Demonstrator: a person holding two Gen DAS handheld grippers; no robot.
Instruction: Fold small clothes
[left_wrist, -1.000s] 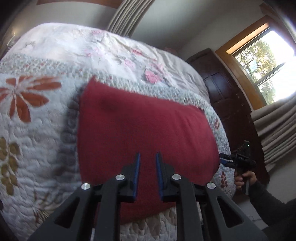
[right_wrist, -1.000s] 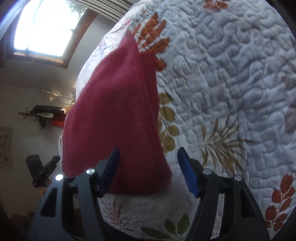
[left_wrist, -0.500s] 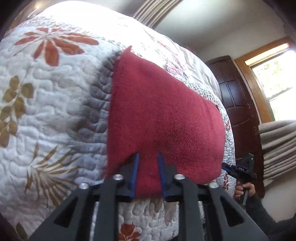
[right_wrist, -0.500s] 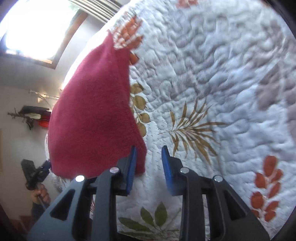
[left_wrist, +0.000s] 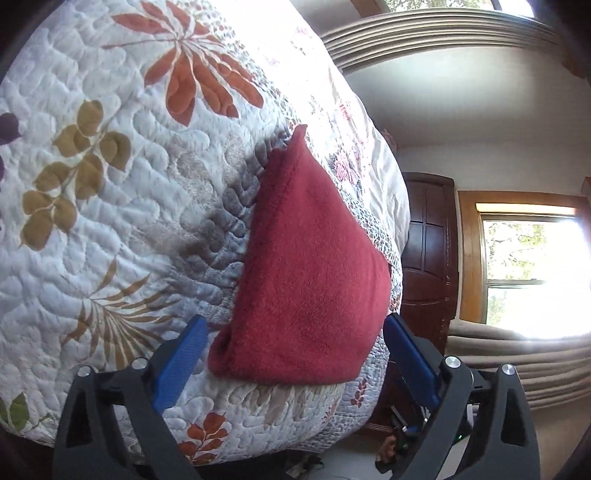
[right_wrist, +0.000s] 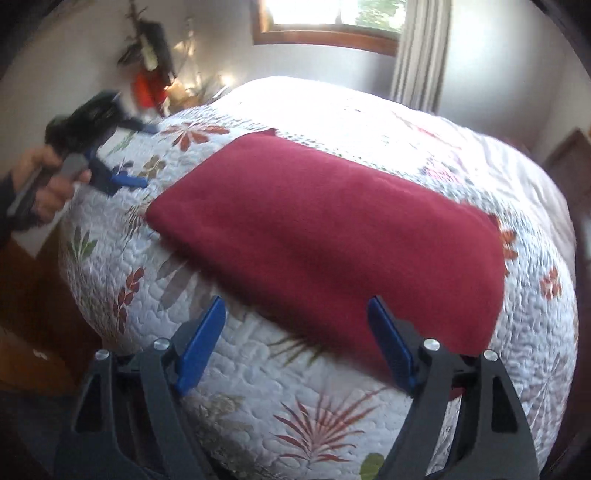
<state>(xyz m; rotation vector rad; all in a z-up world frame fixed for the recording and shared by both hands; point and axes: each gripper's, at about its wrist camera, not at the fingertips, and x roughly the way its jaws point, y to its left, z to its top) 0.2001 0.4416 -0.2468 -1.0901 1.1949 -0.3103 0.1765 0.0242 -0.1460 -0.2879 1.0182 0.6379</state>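
Since the earlier frame you have spread both grippers and let go of the cloth (left_wrist: 310, 273). Your left gripper (left_wrist: 295, 354) hangs with fingers wide apart just off the cloth's near short edge. Your right gripper (right_wrist: 297, 339) is likewise released, off the cloth's long edge. Cloth: dark red, fleecy, folded to a flat rectangle with a doubled edge, lying on the quilt (left_wrist: 110, 221) near the quilt's corner.
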